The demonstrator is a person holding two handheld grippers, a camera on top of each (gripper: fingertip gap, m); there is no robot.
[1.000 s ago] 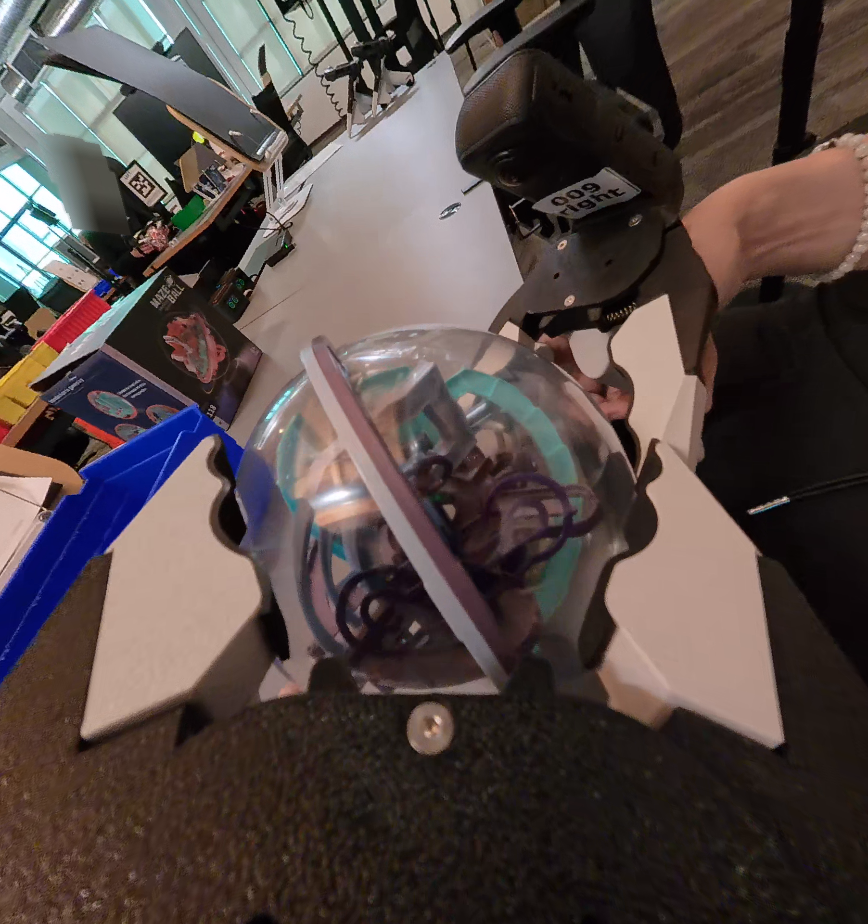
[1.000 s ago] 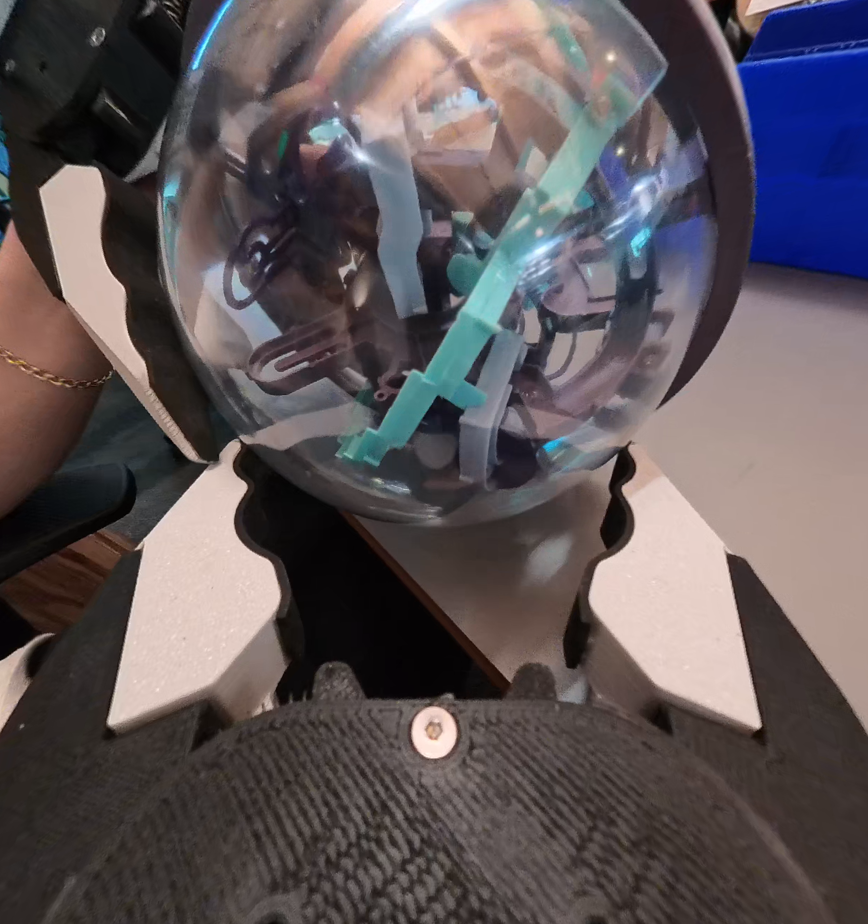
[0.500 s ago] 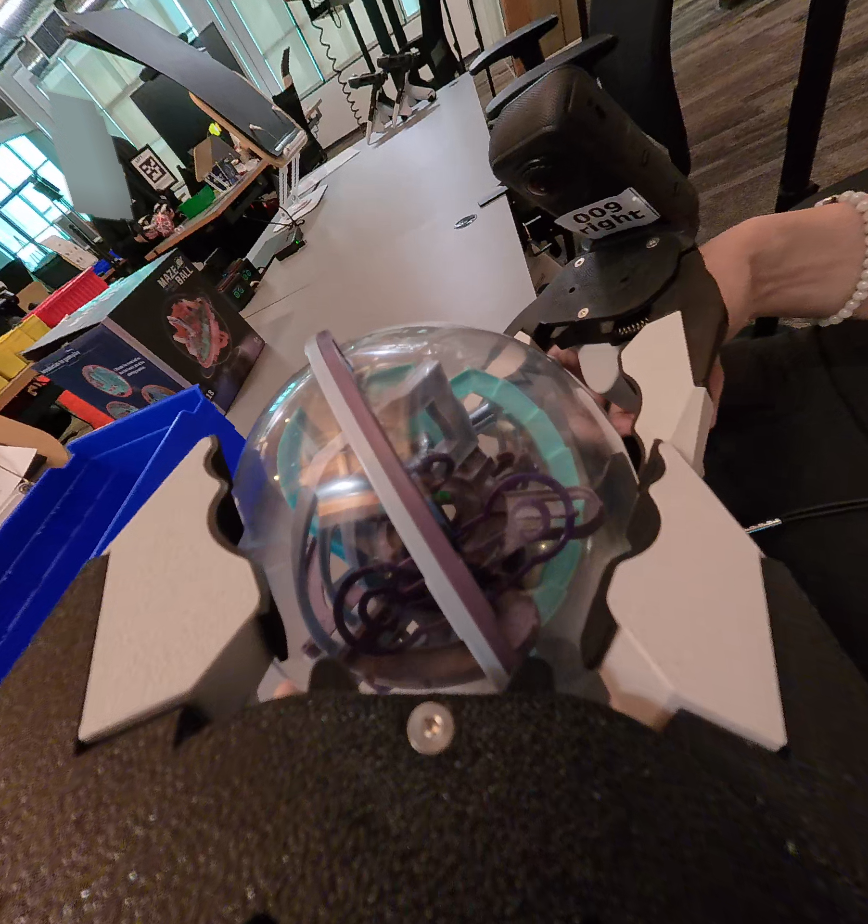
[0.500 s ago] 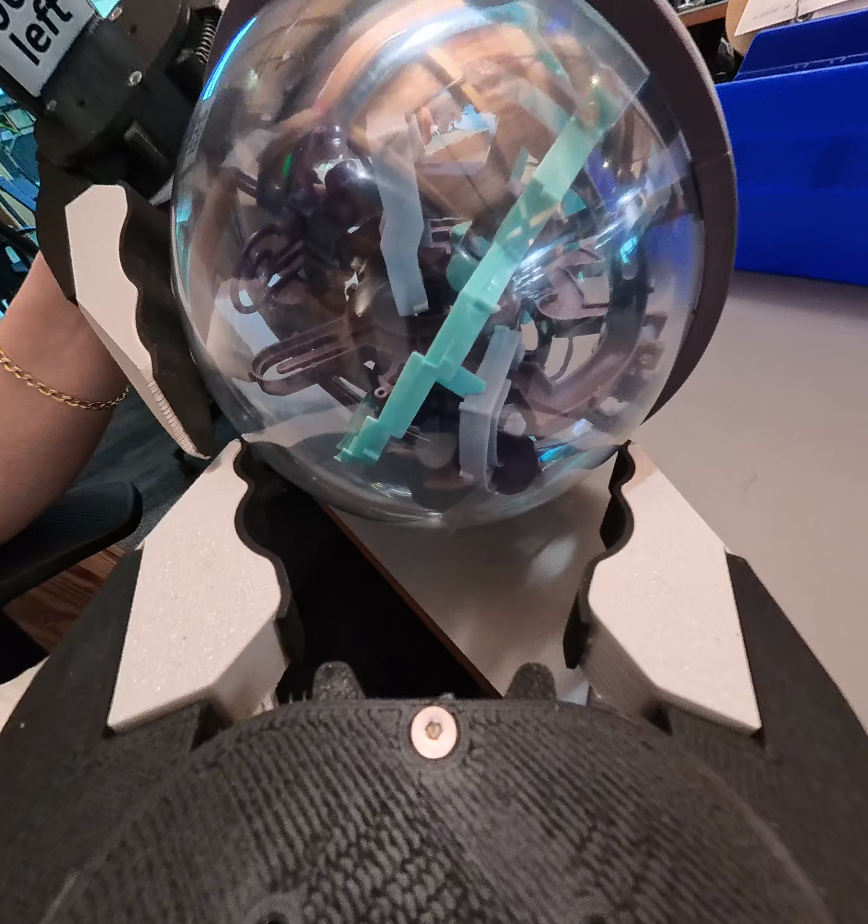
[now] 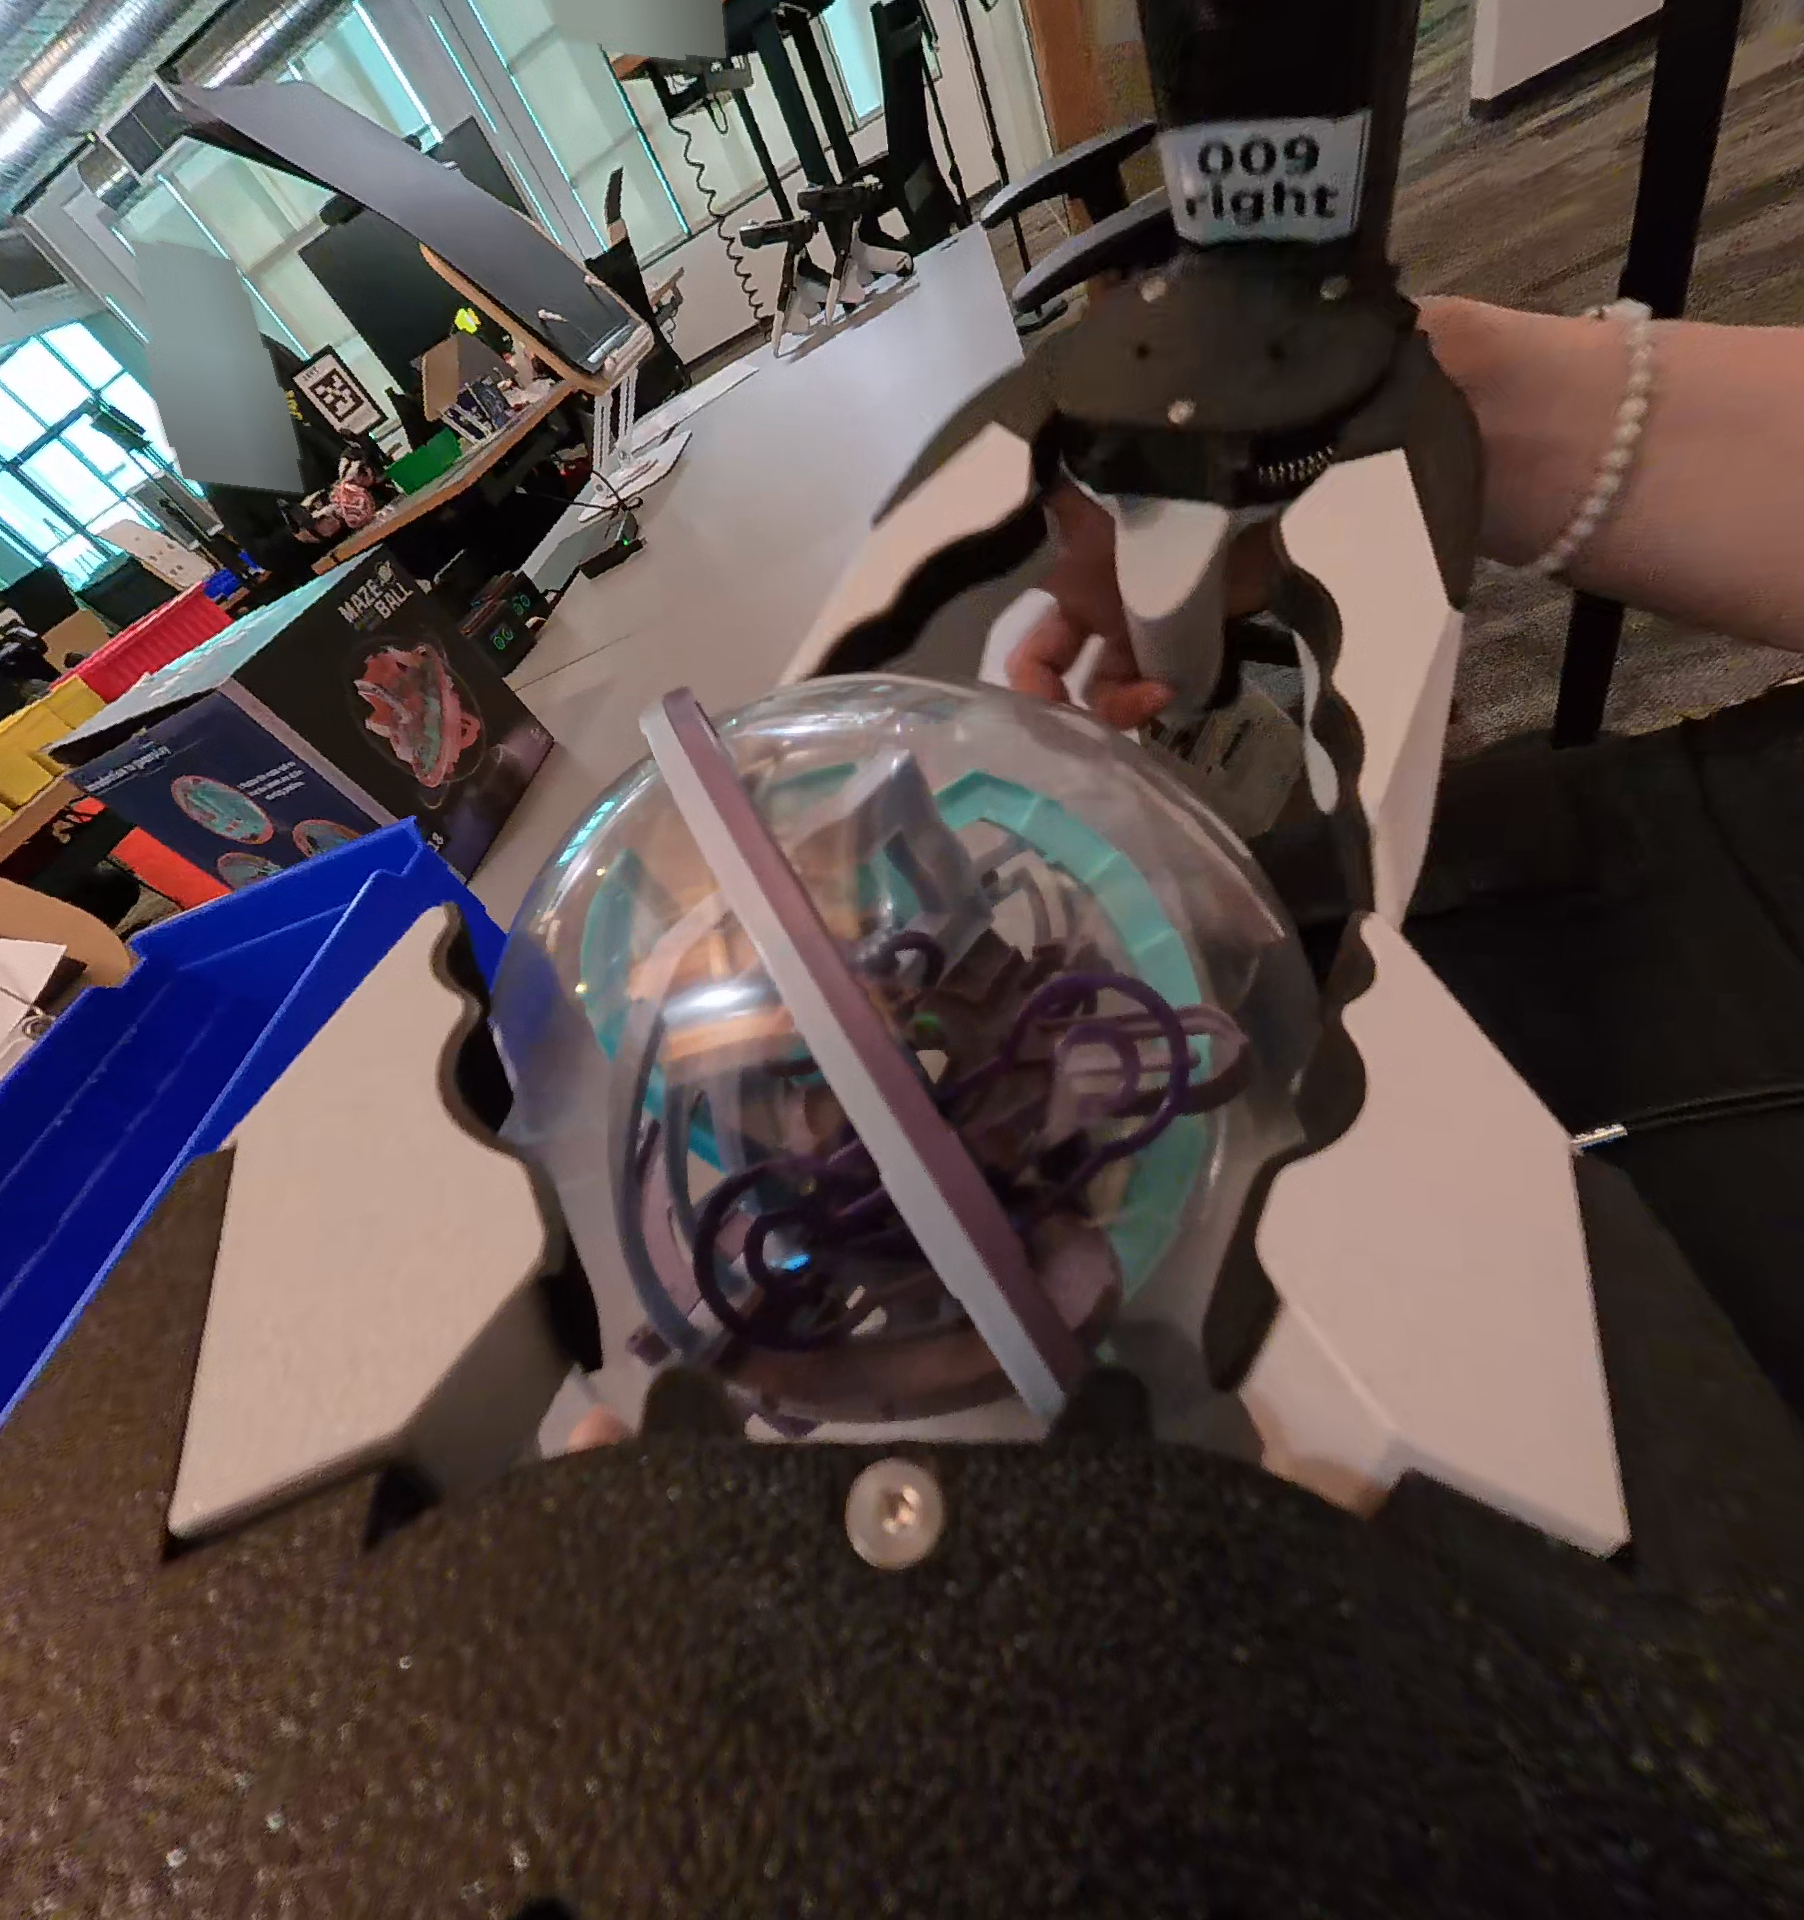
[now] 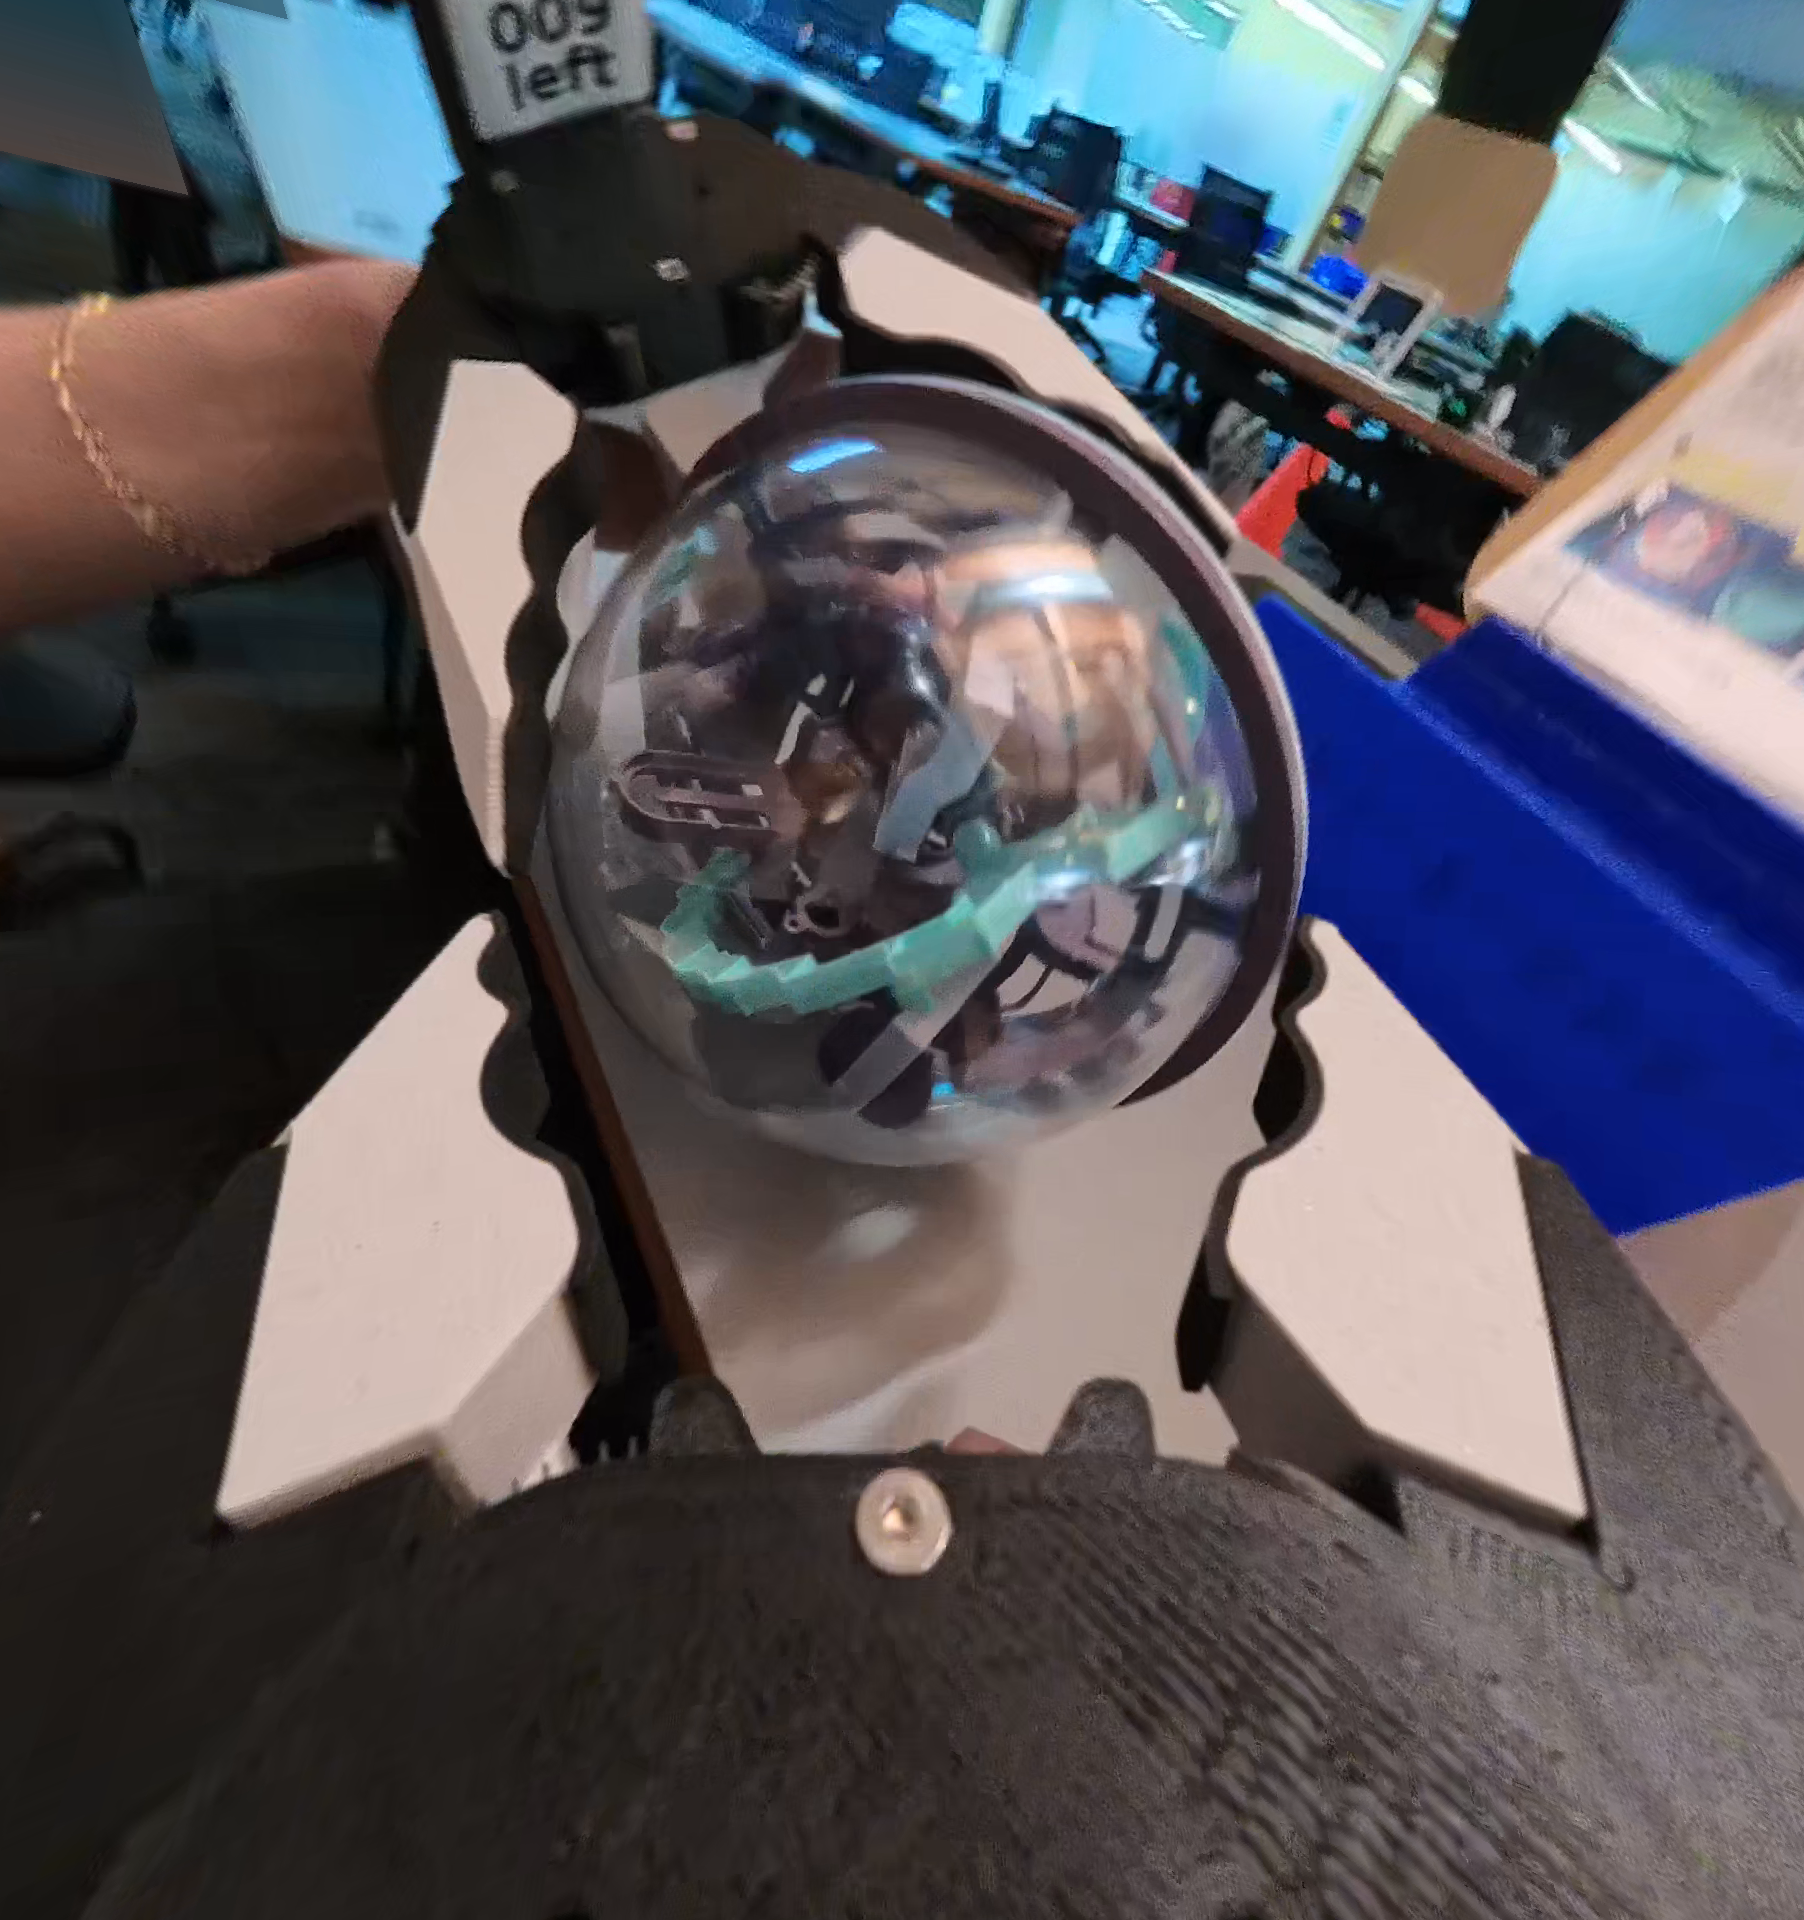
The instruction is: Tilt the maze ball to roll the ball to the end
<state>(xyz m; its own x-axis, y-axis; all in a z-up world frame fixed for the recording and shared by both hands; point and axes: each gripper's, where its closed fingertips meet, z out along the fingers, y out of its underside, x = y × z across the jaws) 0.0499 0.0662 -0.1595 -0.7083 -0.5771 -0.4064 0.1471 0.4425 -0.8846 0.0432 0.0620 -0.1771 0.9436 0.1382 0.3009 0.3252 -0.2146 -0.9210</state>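
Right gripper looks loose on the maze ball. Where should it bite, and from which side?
Grip the clear dome of the maze ball across its widest part, coming from the side opposite the left gripper. Stay off the raised purple rim; the smooth curved shell would probably slip out of a shallow bite.

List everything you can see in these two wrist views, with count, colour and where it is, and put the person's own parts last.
maze ball: one, clear sphere with teal and purple tracks and a purple-grey rim, held up between both sets of jaws
table: one, light grey, under and beyond the sphere
bin: one, blue, on the table beside the sphere
printed box: one, dark with pictures, behind the bin
office chair: one, black, far end of the table
left gripper: one, black with white fingers, closed around the sphere
right gripper: one, black with white fingers, reaching the sphere from the opposite side
forearms: two, one with a bead bracelet, one with a gold chain
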